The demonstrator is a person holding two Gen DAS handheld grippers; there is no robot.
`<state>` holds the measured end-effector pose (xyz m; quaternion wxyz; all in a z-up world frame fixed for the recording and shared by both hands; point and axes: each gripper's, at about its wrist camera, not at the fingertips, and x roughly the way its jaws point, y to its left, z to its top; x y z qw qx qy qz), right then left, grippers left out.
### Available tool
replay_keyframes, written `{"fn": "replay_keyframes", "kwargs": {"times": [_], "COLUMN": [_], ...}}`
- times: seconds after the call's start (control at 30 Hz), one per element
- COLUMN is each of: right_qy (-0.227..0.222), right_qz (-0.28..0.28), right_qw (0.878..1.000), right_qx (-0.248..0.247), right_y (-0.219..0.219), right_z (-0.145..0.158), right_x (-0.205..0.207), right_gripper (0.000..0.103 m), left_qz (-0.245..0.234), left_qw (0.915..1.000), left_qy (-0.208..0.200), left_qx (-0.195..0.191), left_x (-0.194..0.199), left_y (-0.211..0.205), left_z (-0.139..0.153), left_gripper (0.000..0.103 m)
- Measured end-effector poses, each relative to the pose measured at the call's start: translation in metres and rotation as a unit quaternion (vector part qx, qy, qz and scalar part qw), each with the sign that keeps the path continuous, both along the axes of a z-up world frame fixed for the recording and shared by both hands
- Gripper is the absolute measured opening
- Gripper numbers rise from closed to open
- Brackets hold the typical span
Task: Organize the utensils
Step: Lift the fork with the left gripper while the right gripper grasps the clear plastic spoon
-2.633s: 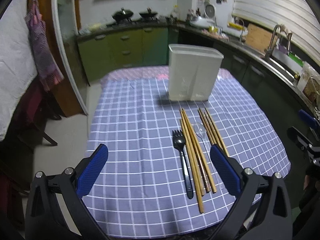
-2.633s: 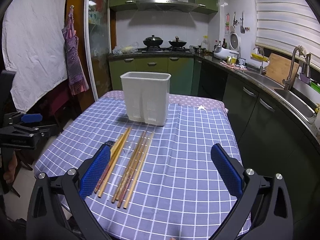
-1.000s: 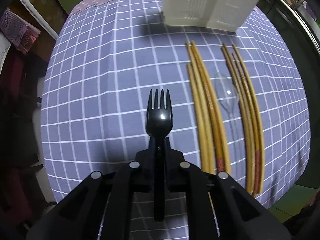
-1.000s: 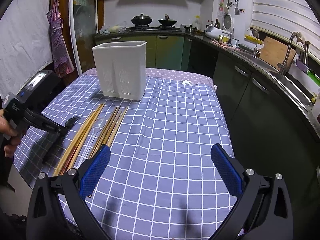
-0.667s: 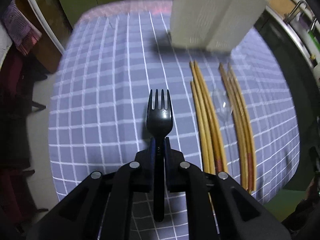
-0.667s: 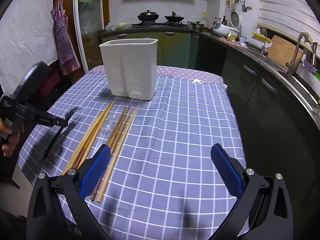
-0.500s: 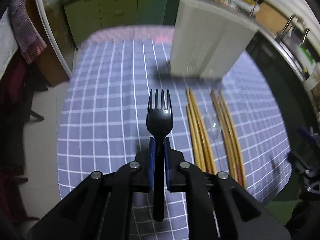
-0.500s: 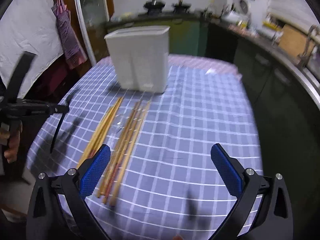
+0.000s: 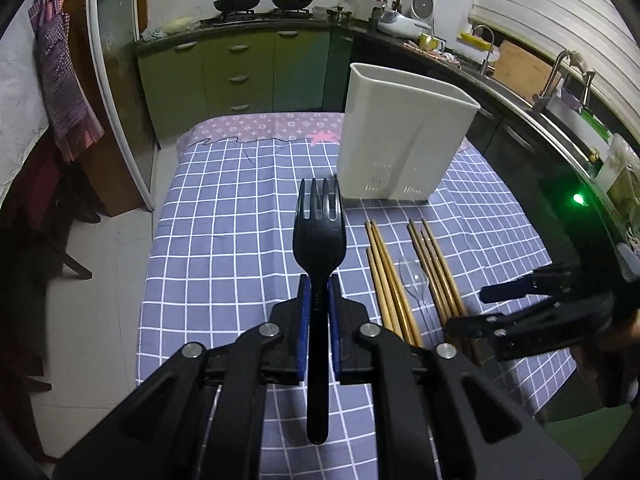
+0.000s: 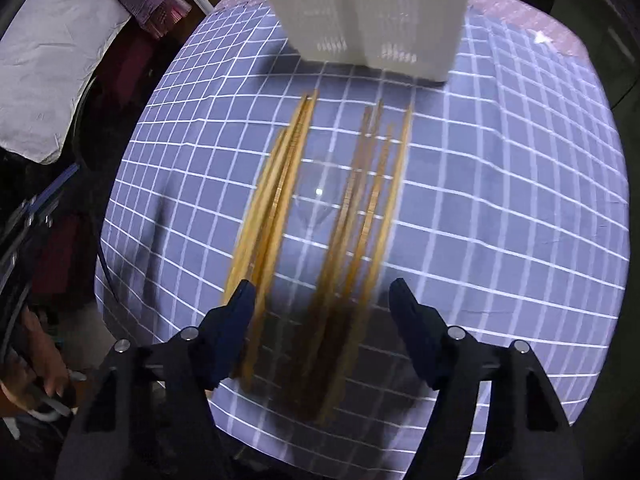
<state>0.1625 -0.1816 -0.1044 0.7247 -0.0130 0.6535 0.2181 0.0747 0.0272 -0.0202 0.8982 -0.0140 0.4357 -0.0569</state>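
A checked tablecloth (image 9: 224,216) covers the table. Beyond it, green cabinets (image 9: 240,68) carry two woks (image 9: 260,0) on the hob. To the cabinets' left an apron (image 9: 60,92) hangs; to their right the counter runs to a tap (image 9: 556,76) under white blinds (image 9: 560,20).

The fork (image 9: 319,240) was glossy black plastic. The utensil holder (image 9: 404,136) was matt off-white plastic with perforated lower walls. The chopsticks (image 10: 280,200) appeared to be smooth, lacquered wood or bamboo. The spoon (image 9: 414,278) was clear plastic. A checked woven cloth (image 9: 224,216), matt, covered the worktop. The pads (image 9: 304,320) were matt blue, rubber-like.
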Motion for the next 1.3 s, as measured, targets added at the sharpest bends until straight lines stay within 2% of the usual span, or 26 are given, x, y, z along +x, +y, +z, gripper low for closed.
{"fn": "replay_keyframes", "kwargs": {"times": [0.03,0.1,0.17,0.23,0.37,0.6,0.8,1.07,1.3], "right_qy": [0.002,0.005,0.012,0.022,0.02,0.014,0.006,0.015,0.011], "right_qz": [0.002,0.008,0.007,0.004,0.0,0.001,0.014,0.01,0.018], "right_qw": [1.0,1.0,1.0,1.0,0.999,0.999,0.998,0.998,0.996], "right_qx": [0.003,0.003,0.0,-0.01,-0.04,-0.041,-0.055,-0.068,-0.082], "right_y": [0.004,0.013,0.022,0.028,0.036,0.044,0.055,0.046,0.056], "right_z": [-0.001,-0.004,-0.006,-0.011,-0.02,-0.019,-0.015,-0.021,-0.022], "right_x": [0.002,0.005,0.007,0.01,0.013,0.019,0.018,0.02,0.022], "right_gripper": [0.069,0.058,0.032,0.025,0.023,0.022,0.014,0.013,0.013], "left_qz": [-0.001,-0.002,-0.004,-0.006,-0.01,-0.009,-0.012,-0.018,-0.02], "left_qw": [1.0,1.0,1.0,1.0,0.9999,0.9999,0.9998,0.9997,0.9996], "left_qy": [-0.002,-0.004,-0.003,-0.002,-0.003,-0.006,-0.009,-0.005,-0.004], "left_qx": [0.003,0.007,0.007,0.006,0.005,0.008,0.014,0.015,0.017], "left_x": [-0.001,-0.002,-0.002,-0.003,-0.004,-0.004,-0.005,-0.004,-0.004], "left_y": [-0.001,-0.002,-0.001,-0.001,-0.001,-0.001,-0.001,-0.002,-0.004], "left_z": [-0.001,-0.002,-0.002,-0.003,-0.004,-0.004,-0.002,-0.005,-0.006], "left_gripper": [0.009,0.009,0.009,0.009,0.009,0.009,0.009,0.009,0.009]}}
